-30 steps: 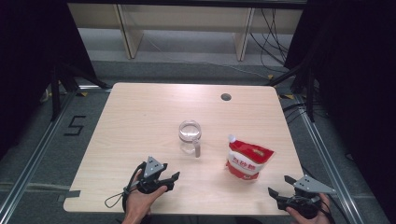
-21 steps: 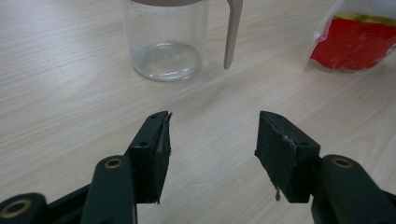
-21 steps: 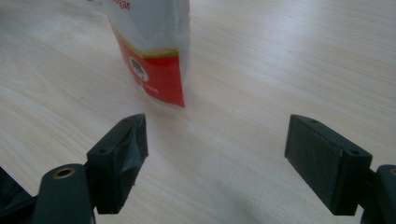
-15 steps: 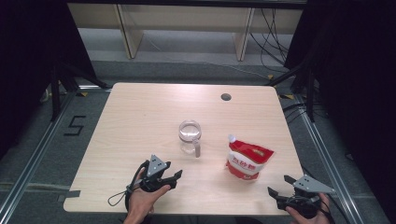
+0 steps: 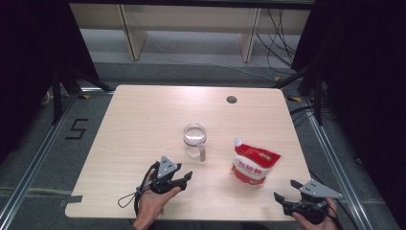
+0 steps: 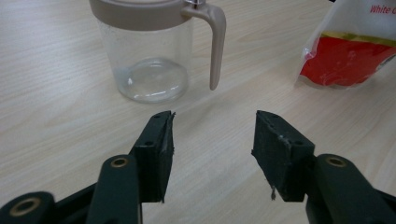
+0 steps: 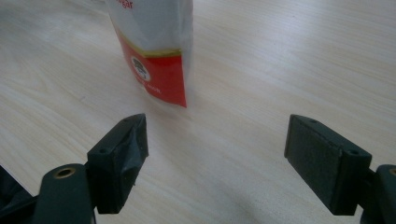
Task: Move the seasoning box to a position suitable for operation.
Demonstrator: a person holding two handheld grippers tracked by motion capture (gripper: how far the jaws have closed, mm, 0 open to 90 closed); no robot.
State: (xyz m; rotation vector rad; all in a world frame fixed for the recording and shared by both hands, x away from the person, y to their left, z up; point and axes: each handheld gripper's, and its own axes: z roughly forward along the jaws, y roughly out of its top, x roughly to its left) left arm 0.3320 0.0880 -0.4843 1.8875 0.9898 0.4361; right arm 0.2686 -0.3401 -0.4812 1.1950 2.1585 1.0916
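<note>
Desk [image 5: 143, 124] first: pale wood grain, with a round cable hole [image 5: 231, 99] near its far edge, and it carries two things that sit near each other but apart around its middle. Bigger of the two is the red-and-white sugar pouch [image 5: 253, 164], right of centre; its top corner looks sealed, and in the right gripper view it [image 7: 156, 56] rises just ahead of the jaws, a little to their left. Next down is the clear measuring jug [image 5: 195, 140] with a beige rim and handle, left of the pouch; the left gripper view shows it [image 6: 154, 51] upright and, as far as I can see, empty, its handle [image 6: 215, 44] turned toward the pouch side.

Left hand-held gripper [image 5: 181, 180] hovers low over the near part of the desk, short of the jug, jaws spread with nothing between them but bare wood. Right hand-held gripper [image 5: 286, 192] sits at the near right corner, jaws spread wider, also holding nothing, and it points toward the pouch without touching it.

Judging from how things lie, the work looks to be pouring sugar into the jug, and it has hardly begun: neither thing is gripped, the pouch is unopened, the jug holds nothing. What seems left is nearly everything: a grip on the jug or its handle, a grip on the pouch, opening it, and the pour itself
</note>
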